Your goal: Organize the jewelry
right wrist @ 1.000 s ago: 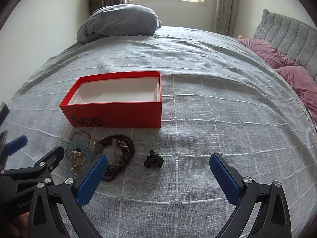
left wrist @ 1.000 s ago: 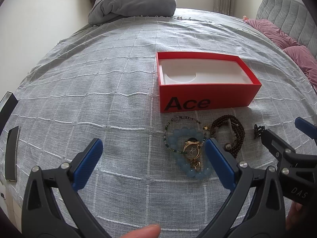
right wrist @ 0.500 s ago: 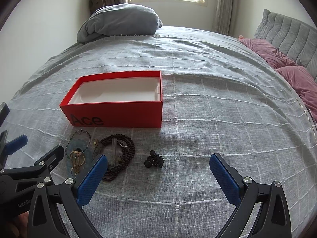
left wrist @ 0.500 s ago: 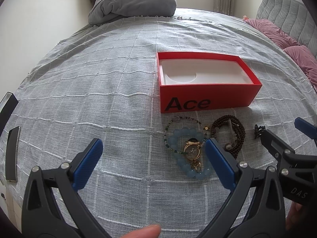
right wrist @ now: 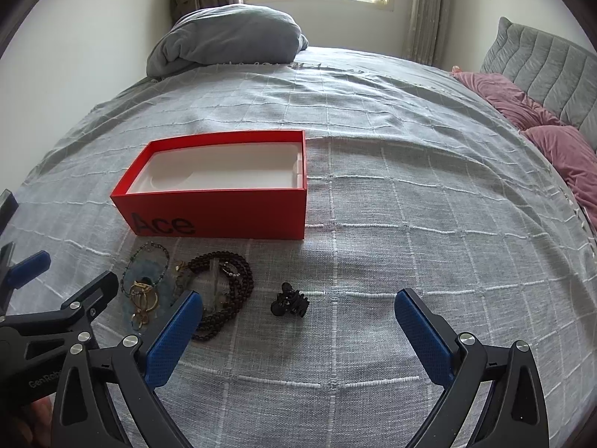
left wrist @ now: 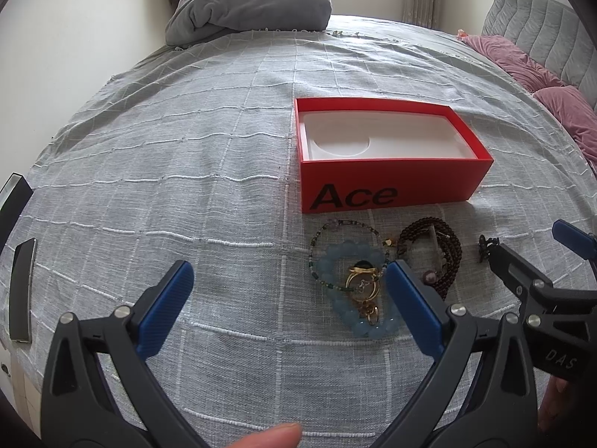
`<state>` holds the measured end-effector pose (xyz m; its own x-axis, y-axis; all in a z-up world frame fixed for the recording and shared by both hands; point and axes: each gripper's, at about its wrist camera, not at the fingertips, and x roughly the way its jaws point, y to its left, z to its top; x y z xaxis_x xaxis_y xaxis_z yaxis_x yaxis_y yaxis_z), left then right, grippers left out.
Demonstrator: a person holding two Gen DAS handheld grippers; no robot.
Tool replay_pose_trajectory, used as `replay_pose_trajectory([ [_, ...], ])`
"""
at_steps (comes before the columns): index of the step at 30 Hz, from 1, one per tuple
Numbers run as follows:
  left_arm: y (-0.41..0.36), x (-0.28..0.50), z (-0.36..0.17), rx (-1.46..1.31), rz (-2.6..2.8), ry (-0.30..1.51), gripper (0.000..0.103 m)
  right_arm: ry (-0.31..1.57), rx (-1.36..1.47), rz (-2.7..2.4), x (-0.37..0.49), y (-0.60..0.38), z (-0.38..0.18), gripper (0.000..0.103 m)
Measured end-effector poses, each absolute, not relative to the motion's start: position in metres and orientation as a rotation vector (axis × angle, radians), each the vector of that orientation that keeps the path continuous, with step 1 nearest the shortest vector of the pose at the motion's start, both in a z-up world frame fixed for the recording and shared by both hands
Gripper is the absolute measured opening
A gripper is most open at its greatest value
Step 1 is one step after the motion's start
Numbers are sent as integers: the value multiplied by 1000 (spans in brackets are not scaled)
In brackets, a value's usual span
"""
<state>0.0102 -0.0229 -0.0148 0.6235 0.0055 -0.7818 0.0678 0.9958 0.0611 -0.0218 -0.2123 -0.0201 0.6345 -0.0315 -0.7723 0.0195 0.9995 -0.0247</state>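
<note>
An open red box (left wrist: pixel 388 183) (right wrist: pixel 224 216) marked "Ace", with an empty white insert, sits mid-bed. In front of it lie a pale blue bead bracelet (left wrist: pixel 335 261), a thin green bead bracelet (left wrist: pixel 317 239) (right wrist: pixel 147 252), gold rings (left wrist: pixel 363 280) (right wrist: pixel 141 295), a dark brown bead strand (left wrist: pixel 447 257) (right wrist: pixel 238 280) and a small black clip (right wrist: pixel 289 300) (left wrist: pixel 485 248). My left gripper (left wrist: pixel 289 306) hovers open, its right finger just beside the blue bracelet. My right gripper (right wrist: pixel 298 332) stands open just short of the black clip. Neither holds anything.
A grey checked bedspread (left wrist: pixel 186 171) covers the bed. A rolled grey duvet (right wrist: pixel 227 41) lies at the far end, pink pillows (right wrist: pixel 552 149) at the right. A phone (left wrist: pixel 22 291) and a dark object (left wrist: pixel 11 194) lie at the left edge.
</note>
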Motion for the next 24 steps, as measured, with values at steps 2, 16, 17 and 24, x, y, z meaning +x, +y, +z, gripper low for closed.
replay_pose_trajectory([
  [2,-23,11,-15,92,-37,897,102,889,-10,-22,-20,-214,-20,103],
  [16,31,35,-6,-82,-53,935,102,864,-10,33,-2,-257,-9,103],
  [17,31,35,-7,-91,-64,939,101,868,18,44,-1,-261,-9,103],
  [24,19,37,-17,-124,-164,997,81,889,162,141,1,-266,-13,86],
])
